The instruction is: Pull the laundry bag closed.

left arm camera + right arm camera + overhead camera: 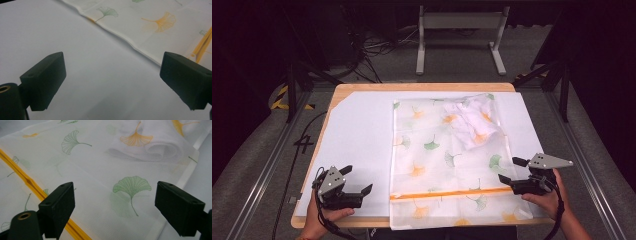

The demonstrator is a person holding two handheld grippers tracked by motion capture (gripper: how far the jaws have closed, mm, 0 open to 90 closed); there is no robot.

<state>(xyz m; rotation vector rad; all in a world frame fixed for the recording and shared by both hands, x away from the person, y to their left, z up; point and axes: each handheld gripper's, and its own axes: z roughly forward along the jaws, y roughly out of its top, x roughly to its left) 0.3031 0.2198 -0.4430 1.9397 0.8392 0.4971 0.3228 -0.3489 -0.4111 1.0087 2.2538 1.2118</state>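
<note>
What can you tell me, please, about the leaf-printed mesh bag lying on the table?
The mesh bag is a white, see-through rectangle printed with green and orange ginkgo leaves. An orange zipper runs across it near the person's end. It lies flat on the white sheet, its near edge hanging slightly over the table's front. A folded piece of the same fabric sits at its far right corner. Both hand-held grippers hover open beside it, not touching it.

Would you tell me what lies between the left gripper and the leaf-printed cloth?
Nothing: in the high view, bare white board separates the open left gripper from the cloth.
</note>
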